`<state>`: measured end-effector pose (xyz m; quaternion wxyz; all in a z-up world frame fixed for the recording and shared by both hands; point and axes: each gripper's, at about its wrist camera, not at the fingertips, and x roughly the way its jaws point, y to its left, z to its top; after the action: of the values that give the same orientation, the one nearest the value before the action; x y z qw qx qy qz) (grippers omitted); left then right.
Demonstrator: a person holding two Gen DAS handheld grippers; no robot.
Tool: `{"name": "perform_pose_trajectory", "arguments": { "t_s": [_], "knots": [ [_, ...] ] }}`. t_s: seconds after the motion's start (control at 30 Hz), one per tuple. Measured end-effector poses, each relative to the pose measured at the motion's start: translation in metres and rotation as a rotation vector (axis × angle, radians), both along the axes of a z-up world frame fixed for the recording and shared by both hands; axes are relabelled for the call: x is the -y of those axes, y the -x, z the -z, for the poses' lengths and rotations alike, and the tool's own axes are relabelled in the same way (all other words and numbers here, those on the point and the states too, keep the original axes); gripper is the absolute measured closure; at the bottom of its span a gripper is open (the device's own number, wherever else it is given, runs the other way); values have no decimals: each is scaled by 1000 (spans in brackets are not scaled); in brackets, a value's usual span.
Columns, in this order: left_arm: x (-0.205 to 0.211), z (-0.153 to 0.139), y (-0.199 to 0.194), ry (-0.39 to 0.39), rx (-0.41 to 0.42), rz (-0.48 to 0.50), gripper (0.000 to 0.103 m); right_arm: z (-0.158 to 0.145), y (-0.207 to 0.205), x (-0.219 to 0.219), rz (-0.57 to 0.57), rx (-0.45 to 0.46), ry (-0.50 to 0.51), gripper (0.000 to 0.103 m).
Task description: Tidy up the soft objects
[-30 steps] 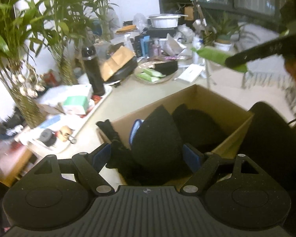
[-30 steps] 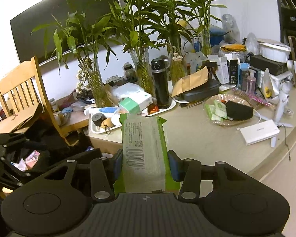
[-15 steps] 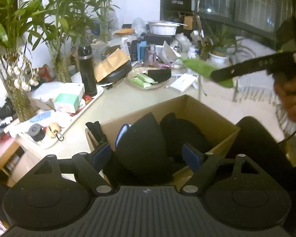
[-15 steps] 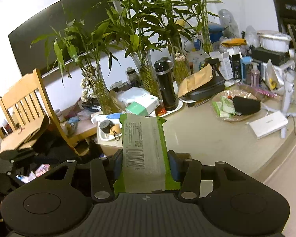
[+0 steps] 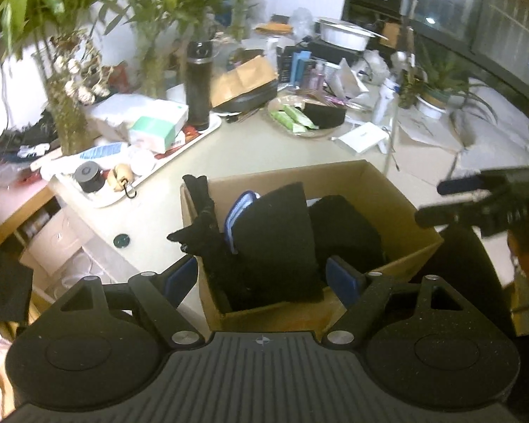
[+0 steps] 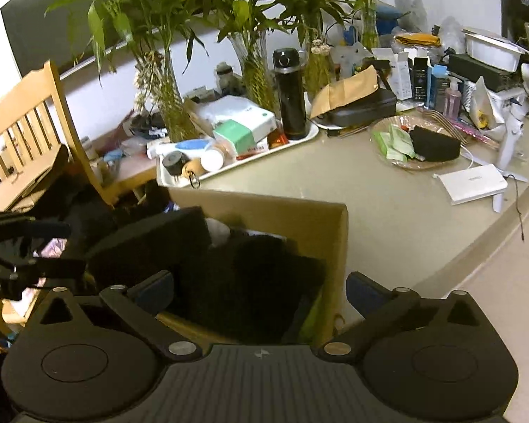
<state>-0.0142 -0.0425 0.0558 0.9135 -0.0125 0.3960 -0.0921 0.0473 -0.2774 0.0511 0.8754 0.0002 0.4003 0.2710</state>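
A brown cardboard box (image 5: 366, 190) sits on the table edge, filled with black soft items (image 5: 275, 232) and a blue-rimmed piece. My left gripper (image 5: 264, 278) is open, its fingers spread above the near side of the box, holding nothing. My right gripper (image 6: 261, 289) is open over the box (image 6: 314, 218) from the other side. A green packet (image 6: 310, 317) lies inside the box against its near right wall. The right gripper also shows in the left wrist view (image 5: 476, 201), to the right of the box.
A white tray (image 5: 180, 151) with a black flask (image 5: 198, 84), tissue box and small items stands behind the box. A plate (image 6: 405, 162) holds green packets and a black pouch. Bamboo vases line the wall. A wooden chair (image 6: 24, 127) stands at left.
The right gripper let go of the green packet, which now lies in the box, and its jaws opened. The left gripper opened wider and rose above the black items.
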Motion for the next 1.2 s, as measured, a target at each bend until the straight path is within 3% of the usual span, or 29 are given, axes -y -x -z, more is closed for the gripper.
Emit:
{"name": "perform_pose_trajectory", "arguments": {
  "t_s": [0.07, 0.13, 0.33, 0.53, 0.67, 0.93, 1.2],
  "knots": [
    [0, -1, 1, 11, 4, -22, 20, -1, 6, -3, 0, 4, 23, 0],
    [3, -2, 2, -6, 2, -37, 0, -3, 12, -6, -7, 9, 38, 0],
    [10, -4, 6, -61, -4, -75, 0, -8, 21, -16, -23, 11, 88, 0],
    [11, 5, 5, -105, -82, -105, 0, -6, 27, -24, -29, -11, 132, 0],
    [14, 12, 7, -175, -122, -104, 0, 2, 28, -24, -22, -46, 149, 0],
    [24, 28, 12, -233, -180, -73, 0, 24, 29, -25, -16, -106, 228, 0],
    [26, 33, 13, -224, -184, -41, 0, 29, 29, -26, -10, -84, 342, 0]
  ]
}}
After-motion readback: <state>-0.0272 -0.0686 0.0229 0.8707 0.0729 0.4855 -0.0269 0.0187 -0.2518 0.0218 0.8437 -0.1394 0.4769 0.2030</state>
